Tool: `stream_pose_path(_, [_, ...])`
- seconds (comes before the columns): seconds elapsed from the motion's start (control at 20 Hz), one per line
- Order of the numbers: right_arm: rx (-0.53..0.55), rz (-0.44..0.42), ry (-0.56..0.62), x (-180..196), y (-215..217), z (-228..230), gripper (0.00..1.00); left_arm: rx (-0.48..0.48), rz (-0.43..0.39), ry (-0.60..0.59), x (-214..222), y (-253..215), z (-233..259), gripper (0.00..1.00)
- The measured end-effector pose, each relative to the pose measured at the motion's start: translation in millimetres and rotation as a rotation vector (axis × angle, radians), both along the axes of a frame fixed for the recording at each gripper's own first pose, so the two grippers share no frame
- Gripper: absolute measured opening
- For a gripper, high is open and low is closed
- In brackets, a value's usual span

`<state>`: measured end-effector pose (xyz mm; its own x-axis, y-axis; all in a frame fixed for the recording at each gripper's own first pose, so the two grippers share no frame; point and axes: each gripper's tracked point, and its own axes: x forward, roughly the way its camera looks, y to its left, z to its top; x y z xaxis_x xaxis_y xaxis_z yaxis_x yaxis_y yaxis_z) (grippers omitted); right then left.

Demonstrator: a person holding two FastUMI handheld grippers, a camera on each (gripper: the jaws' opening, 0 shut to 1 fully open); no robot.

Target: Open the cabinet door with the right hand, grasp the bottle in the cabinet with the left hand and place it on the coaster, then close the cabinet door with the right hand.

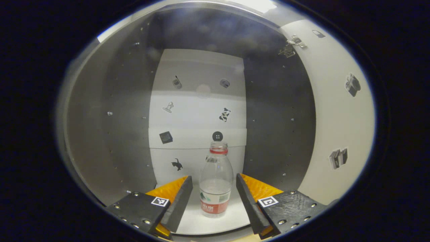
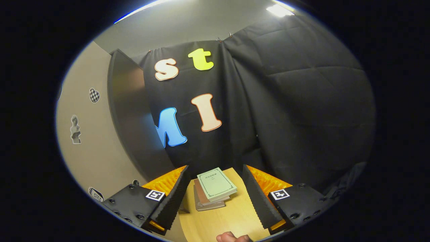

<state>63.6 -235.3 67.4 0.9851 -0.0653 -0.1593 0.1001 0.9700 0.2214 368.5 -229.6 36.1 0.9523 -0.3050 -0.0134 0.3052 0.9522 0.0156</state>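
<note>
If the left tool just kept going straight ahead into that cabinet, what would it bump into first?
Most likely the bottle: it stands upright on the cabinet floor, centred between the open left tool's fingers, not yet touched. Behind it is the cabinet's back wall.

In the left gripper view the cabinet [image 1: 275,111] interior is dim along its dark side walls, while the white back panel [image 1: 198,111] and the shelf floor [image 1: 208,222] catch the light and glow pale. A bright strip of ceiling light [image 1: 255,4] burns out at the top edge. The clear bottle [image 1: 216,179] is sharp; the upper cabinet looks hazy, with a soft smear across the dark top. Straight lines bow hard toward the rim. In the right gripper view a ceiling lamp [image 2: 278,10] glares at the upper right, the black cloth wall [image 2: 302,101] swallows light, and the wooden worktop [image 2: 228,215] is evenly lit, with soft shadow under the stacked books [image 2: 215,188].
</note>
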Motion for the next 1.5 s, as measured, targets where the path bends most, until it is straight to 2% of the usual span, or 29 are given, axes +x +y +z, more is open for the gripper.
stream_pose_path(0.05, [0.001,-0.008,0.007,0,-1,-2,0.98,0.004,0.001,0.001,8,-1,-4,0.81])
stream_pose_path(0.3, [0.003,-0.046,0.029,-2,-11,-11,0.98,-0.042,-0.021,0.018,24,-5,-12,0.78])
stream_pose_path(0.4, [-0.001,-0.054,0.033,-2,-13,-13,0.98,-0.054,-0.027,0.026,26,-7,-15,0.81])
stream_pose_path(0.9, [-0.008,-0.057,0.045,7,-9,-16,0.98,-0.044,-0.036,0.057,45,-11,-31,0.78])
stream_pose_path(0.95, [-0.006,-0.056,0.044,7,-7,-17,0.98,-0.052,-0.041,0.064,45,-13,-32,0.84])
stream_pose_path(1.05, [-0.006,-0.057,0.046,7,-7,-19,0.98,-0.062,-0.044,0.069,46,-12,-34,0.78])
stream_pose_path(1.15, [-0.004,-0.059,0.051,6,-8,-21,0.98,-0.064,-0.050,0.069,44,-13,-34,0.81])
stream_pose_path(1.35, [0.007,-0.060,0.048,5,-9,-23,0.98,-0.072,-0.074,0.028,38,-16,-32,0.75])
stream_pose_path(1.5, [-0.005,-0.059,0.047,3,-9,-24,0.98,-0.066,-0.088,0.035,22,-18,-30,0.75])
